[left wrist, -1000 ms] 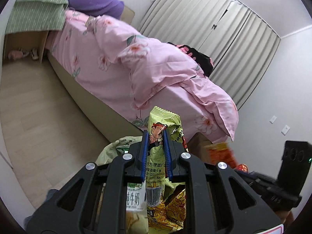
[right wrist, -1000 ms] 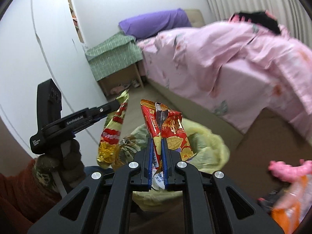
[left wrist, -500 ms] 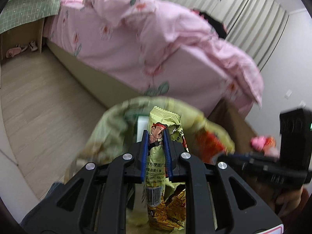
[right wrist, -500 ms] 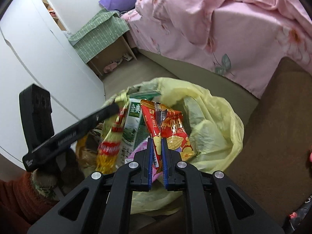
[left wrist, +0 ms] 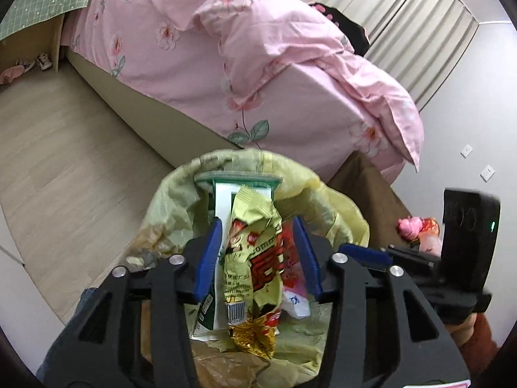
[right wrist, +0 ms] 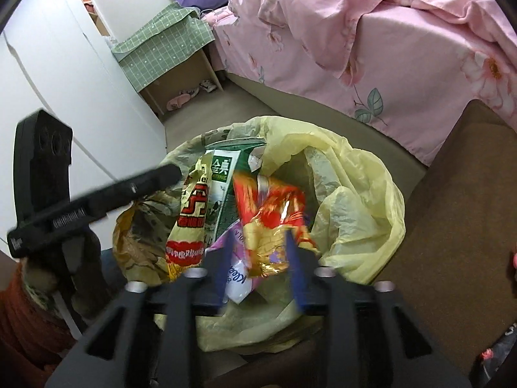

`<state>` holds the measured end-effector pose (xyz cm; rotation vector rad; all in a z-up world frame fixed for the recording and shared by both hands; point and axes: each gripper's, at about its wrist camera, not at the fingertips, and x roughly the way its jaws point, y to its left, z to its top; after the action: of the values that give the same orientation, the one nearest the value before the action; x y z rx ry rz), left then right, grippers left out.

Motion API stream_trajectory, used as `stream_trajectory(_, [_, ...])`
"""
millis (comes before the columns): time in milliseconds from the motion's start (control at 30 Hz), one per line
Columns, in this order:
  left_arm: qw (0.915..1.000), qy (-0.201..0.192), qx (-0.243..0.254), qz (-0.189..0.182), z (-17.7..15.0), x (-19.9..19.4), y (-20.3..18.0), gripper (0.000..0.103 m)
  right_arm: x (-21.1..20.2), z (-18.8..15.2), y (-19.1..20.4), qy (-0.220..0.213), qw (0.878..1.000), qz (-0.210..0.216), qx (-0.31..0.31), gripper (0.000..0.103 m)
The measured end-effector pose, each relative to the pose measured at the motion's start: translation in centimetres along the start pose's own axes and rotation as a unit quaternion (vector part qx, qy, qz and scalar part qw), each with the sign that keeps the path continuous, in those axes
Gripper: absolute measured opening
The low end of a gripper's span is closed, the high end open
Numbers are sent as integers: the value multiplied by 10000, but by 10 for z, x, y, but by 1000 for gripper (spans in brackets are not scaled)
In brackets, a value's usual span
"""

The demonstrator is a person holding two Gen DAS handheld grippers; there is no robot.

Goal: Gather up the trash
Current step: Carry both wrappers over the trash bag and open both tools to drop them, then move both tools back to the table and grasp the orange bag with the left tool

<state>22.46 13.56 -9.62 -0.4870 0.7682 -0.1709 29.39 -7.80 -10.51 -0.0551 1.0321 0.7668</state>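
The bed (left wrist: 245, 64) with its pink floral quilt fills the background, and in front of it on the floor stands the bin lined with a yellow trash bag (right wrist: 365, 194), already holding a green-and-white carton (right wrist: 226, 174) and other wrappers. Over its mouth the left gripper (left wrist: 258, 252) has its jaws spread wide, the yellow-green snack wrapper (left wrist: 255, 258) hanging loose between them and gripped by neither. The right gripper (right wrist: 258, 258) is likewise wide open, and the red-orange snack wrapper (right wrist: 274, 220) between its jaws is blurred, apparently dropping into the bag. Both wrappers look light, thin, crinkly and slippery; they would best be pinched across a flat sealed edge, since they fold rather than resist. The right wrist view alone shows the white wardrobe doors (right wrist: 64, 80) and the left tool's side from outside; the left wrist view alone shows the curtains (left wrist: 404, 16), wall sockets and pink clutter (left wrist: 413, 226) on the brown surface (left wrist: 371, 187) beside the bin.
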Motion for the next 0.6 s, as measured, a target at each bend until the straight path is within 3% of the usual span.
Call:
stream_trajectory(300, [9986, -472, -181, 178, 9, -44, -13, 44, -63, -20, 8, -536, 9982, -278, 68, 41])
stream_trajectory(500, [9978, -446, 454, -166, -5, -54, -69, 45, -142, -59, 2, -1084, 9903, -860, 152, 41])
stream_trajectory(600, [9961, -279, 753, -366, -14, -48, -98, 45, -180, -87, -7, -1289, 9830, -1270, 304, 49])
